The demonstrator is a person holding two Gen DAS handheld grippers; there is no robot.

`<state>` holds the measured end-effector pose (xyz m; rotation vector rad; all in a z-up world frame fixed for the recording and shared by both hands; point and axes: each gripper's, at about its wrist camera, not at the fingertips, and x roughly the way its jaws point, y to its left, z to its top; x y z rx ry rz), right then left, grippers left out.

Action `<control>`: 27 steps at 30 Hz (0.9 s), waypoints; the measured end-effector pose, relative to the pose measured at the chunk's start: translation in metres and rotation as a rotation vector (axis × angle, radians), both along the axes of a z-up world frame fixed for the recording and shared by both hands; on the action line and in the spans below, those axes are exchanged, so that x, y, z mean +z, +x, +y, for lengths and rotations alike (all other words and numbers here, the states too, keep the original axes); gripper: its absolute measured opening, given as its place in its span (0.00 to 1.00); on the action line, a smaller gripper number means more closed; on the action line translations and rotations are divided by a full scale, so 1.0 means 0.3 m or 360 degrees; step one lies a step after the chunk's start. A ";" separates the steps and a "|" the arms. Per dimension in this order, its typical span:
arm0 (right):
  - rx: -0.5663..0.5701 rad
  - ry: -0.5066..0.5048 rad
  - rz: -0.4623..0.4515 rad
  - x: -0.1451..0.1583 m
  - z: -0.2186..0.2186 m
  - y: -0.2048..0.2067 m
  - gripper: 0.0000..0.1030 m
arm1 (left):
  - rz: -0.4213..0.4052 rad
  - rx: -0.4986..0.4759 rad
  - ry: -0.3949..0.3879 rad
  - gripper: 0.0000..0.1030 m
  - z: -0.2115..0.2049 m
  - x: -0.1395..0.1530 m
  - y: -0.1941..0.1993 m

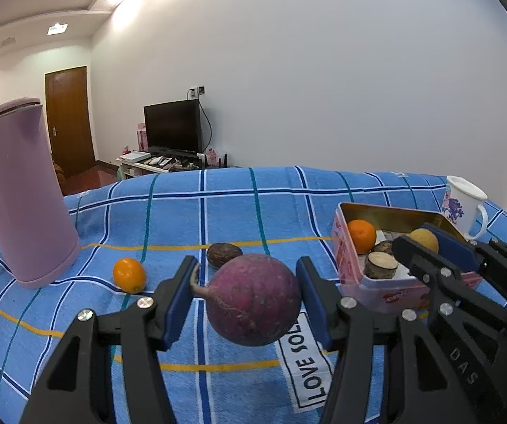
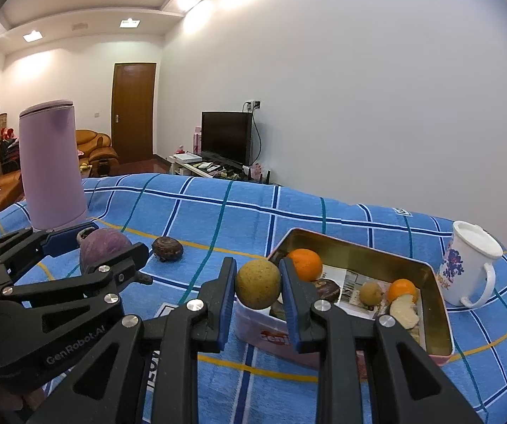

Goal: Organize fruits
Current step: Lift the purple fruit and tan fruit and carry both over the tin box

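My left gripper (image 1: 250, 293) is shut on a round purple radish (image 1: 253, 298) with a thin root tail, held just above the blue checked cloth. In the right wrist view the same left gripper (image 2: 101, 247) sits at the left with the radish (image 2: 103, 247) between its fingers. My right gripper (image 2: 257, 268) is shut on a yellow-brown round fruit (image 2: 258, 284), at the near left corner of an open tin box (image 2: 359, 243). The box holds an orange (image 2: 304, 263), a smaller orange (image 2: 402, 289) and several brown and pale pieces. A small orange (image 1: 129, 275) and a dark brown fruit (image 1: 223, 254) lie loose on the cloth.
A tall lilac flask (image 1: 20, 194) stands at the left of the cloth. A white mug (image 2: 469, 265) with a blue print stands just right of the tin box (image 1: 345, 247). A "LOVE" label (image 1: 306, 360) is sewn on the cloth near me.
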<state>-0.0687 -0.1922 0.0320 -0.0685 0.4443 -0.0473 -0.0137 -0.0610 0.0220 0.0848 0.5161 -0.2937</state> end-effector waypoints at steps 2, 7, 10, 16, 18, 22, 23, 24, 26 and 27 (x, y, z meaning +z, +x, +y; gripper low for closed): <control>-0.0003 -0.0001 -0.0001 -0.001 -0.004 -0.003 0.26 | 0.0005 -0.0002 -0.0007 0.57 -0.006 0.002 -0.005; -0.0012 -0.0006 -0.0005 0.002 -0.024 -0.013 0.26 | -0.0005 -0.0026 0.0001 0.57 -0.034 0.008 -0.021; -0.0020 -0.0003 -0.0009 0.005 -0.037 -0.017 0.26 | -0.0005 -0.0044 0.0000 0.57 -0.053 0.012 -0.027; -0.0044 -0.0005 -0.0012 0.006 -0.069 -0.025 0.26 | -0.0011 -0.0083 0.0007 0.57 -0.090 0.023 -0.036; -0.0058 -0.0003 -0.0016 0.007 -0.085 -0.030 0.26 | -0.0012 -0.0095 0.0014 0.57 -0.104 0.027 -0.039; -0.0088 0.0005 -0.0017 0.009 -0.120 -0.035 0.26 | -0.0001 -0.0119 0.0009 0.57 -0.132 0.028 -0.043; -0.0096 0.0007 -0.0017 0.009 -0.129 -0.037 0.26 | 0.0001 -0.0125 0.0009 0.57 -0.139 0.027 -0.044; -0.0105 0.0007 -0.0017 0.009 -0.140 -0.039 0.26 | 0.0002 -0.0132 0.0011 0.57 -0.148 0.027 -0.045; -0.0121 0.0008 -0.0019 0.010 -0.158 -0.044 0.26 | 0.0001 -0.0138 0.0013 0.57 -0.163 0.026 -0.047; -0.0127 0.0009 -0.0021 0.011 -0.167 -0.047 0.26 | 0.0001 -0.0143 0.0010 0.57 -0.170 0.026 -0.049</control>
